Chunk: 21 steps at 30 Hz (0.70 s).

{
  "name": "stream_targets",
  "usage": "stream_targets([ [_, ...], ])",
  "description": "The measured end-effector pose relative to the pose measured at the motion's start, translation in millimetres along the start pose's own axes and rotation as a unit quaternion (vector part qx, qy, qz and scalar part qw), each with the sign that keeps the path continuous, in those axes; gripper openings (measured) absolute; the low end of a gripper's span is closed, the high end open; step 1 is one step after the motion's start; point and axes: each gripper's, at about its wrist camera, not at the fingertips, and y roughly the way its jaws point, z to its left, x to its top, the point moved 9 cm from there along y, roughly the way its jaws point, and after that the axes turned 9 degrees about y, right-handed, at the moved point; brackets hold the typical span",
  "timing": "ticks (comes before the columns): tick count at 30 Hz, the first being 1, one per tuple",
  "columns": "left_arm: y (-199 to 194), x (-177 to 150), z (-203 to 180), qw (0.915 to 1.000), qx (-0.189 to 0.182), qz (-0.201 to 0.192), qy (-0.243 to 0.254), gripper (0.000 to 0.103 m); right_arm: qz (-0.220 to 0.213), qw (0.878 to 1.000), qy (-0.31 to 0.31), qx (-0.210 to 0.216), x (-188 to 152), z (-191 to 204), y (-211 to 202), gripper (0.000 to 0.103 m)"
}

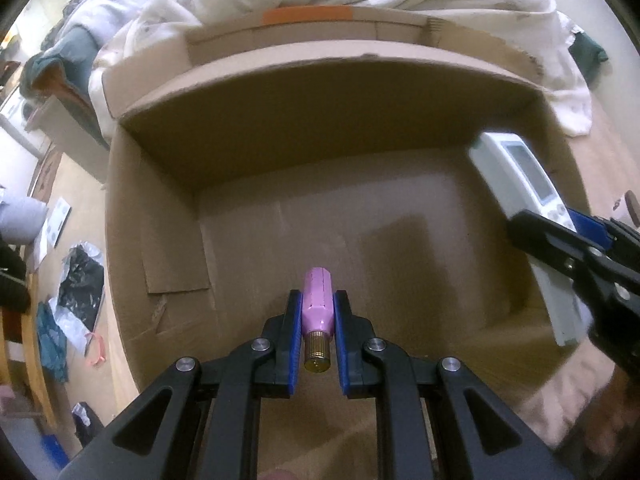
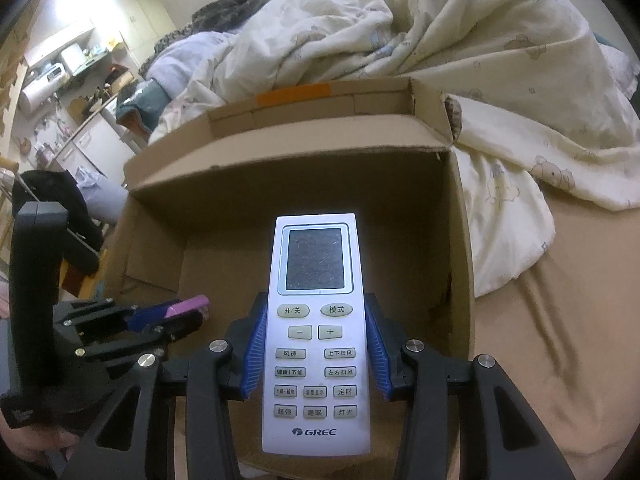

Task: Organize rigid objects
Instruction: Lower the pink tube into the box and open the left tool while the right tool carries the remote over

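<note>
My left gripper (image 1: 317,312) is shut on a small pink bottle with a gold cap (image 1: 317,308) and holds it over the inside of an open cardboard box (image 1: 256,120). My right gripper (image 2: 316,320) is shut on a white GREE remote control (image 2: 316,320) with its screen facing up, held over the same box (image 2: 280,160). The remote (image 1: 516,168) and the right gripper (image 1: 560,240) show at the right of the left wrist view. The left gripper (image 2: 176,312) with the pink bottle (image 2: 188,306) shows at the lower left of the right wrist view.
The box stands on a bed with a tan sheet (image 2: 560,340). A rumpled cream duvet (image 2: 480,60) lies behind and to the right of the box. Clothes and bags (image 1: 76,280) lie on the floor at the left. Kitchen shelves (image 2: 60,80) stand far left.
</note>
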Motion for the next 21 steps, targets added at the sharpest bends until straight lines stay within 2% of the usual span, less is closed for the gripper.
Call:
stream_targets([
  [9,-0.5,2.6,13.2,0.9996,0.019,-0.017,-0.016,0.014,0.008,1.0,0.005,-0.017,-1.6,-6.2,9.8,0.046],
  [21,7.7,-1.8,10.5,0.9995,0.029,-0.007,-0.005,0.014,0.007,1.0,0.019,-0.021,-0.2,-14.0,10.1,0.046],
])
